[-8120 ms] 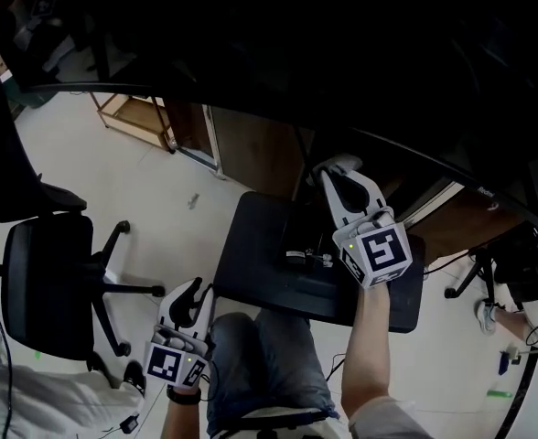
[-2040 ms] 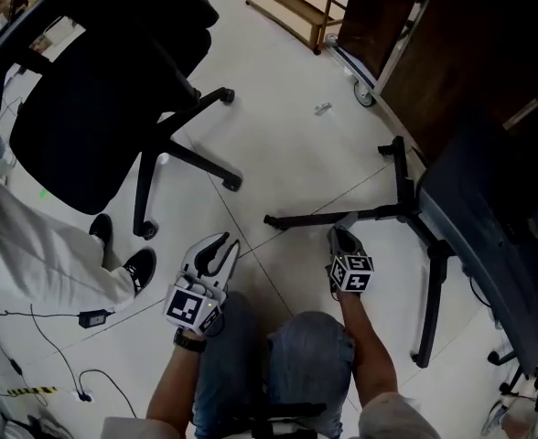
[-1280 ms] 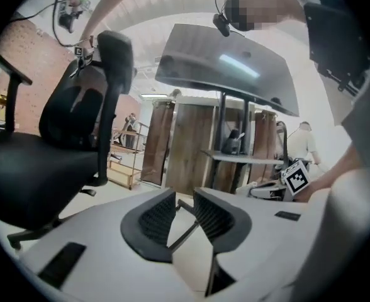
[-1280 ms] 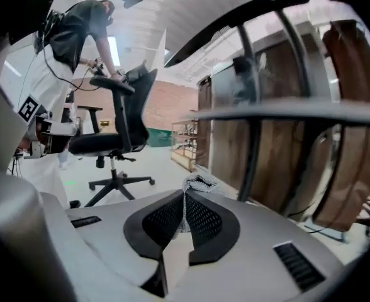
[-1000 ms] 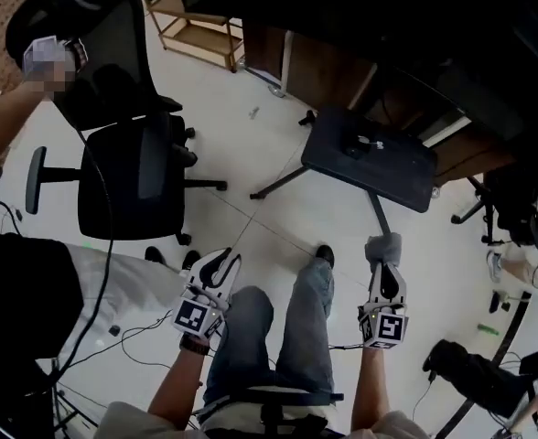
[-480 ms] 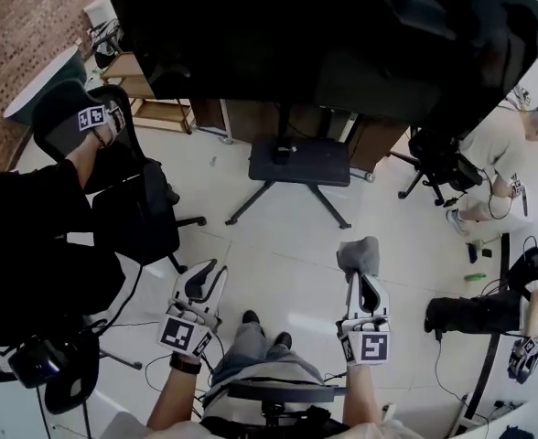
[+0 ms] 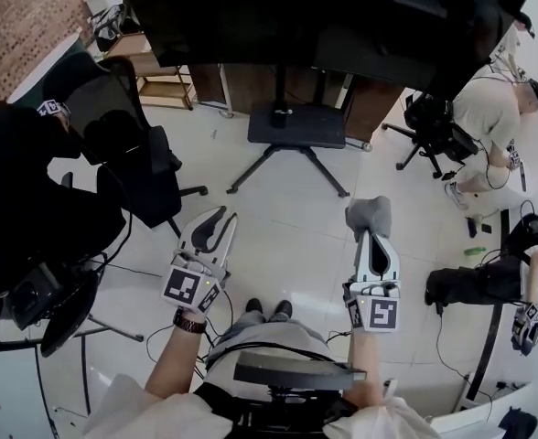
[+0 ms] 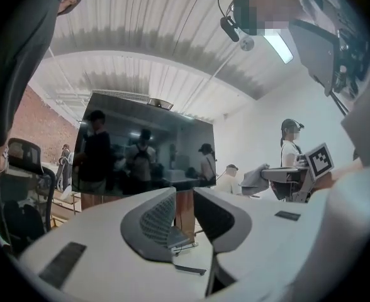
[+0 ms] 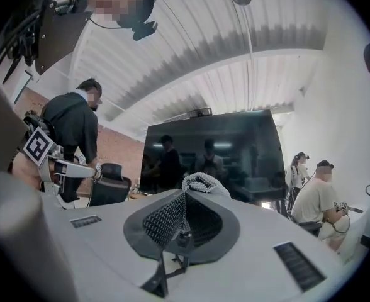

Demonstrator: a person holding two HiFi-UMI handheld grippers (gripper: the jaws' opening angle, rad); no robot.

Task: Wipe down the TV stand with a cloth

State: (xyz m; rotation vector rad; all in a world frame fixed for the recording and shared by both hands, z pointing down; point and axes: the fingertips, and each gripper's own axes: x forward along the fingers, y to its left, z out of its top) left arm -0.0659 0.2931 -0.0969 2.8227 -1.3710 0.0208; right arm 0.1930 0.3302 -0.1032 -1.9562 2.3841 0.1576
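Head view: L gripper (image 7: 212,222) is held low left over the pale tiled floor (image 7: 287,218), jaws apart, nothing btwn them. R gripper (image 7: 370,238) is low right, jaws clamped on a grey cloth (image 7: 368,215). The cloth sits bunched in a soft lump at the jaw tips and sticks out past them. TV stand (image 7: 296,124) is well ahead of both grippers, near top centre: a flat black shelf on a centre post w/ splayed black legs, under a big dark TV (image 7: 324,16). The cloth is well apart from the stand, not touching it. A black office chair (image 7: 136,167) stands left of the stand. A seated person (image 7: 489,108) is at far right.

Left gripper view: L gripper (image 8: 184,212) has its jaws apart w/ a narrow gap, nothing gripped. A ribbed pad shows on one jaw's inner face. The TV (image 8: 141,146) fills the mid-distance, its screen dark w/ reflections of people. R gripper (image 8: 270,173) shows at right w/ its marker cube, the cloth (image 8: 255,177) at its tip as a grey fold.

Right gripper view: R gripper (image 9: 185,197) has its jaws pressed together on the cloth (image 9: 201,182). Only a small knobbly light-grey tuft pokes up above the tips, w/ a looped weave. The TV (image 9: 213,153) is straight ahead behind it. A person in black (image 9: 72,124) is at left, the office chair (image 9: 109,190) beside, and the seated person (image 9: 317,200) at right.
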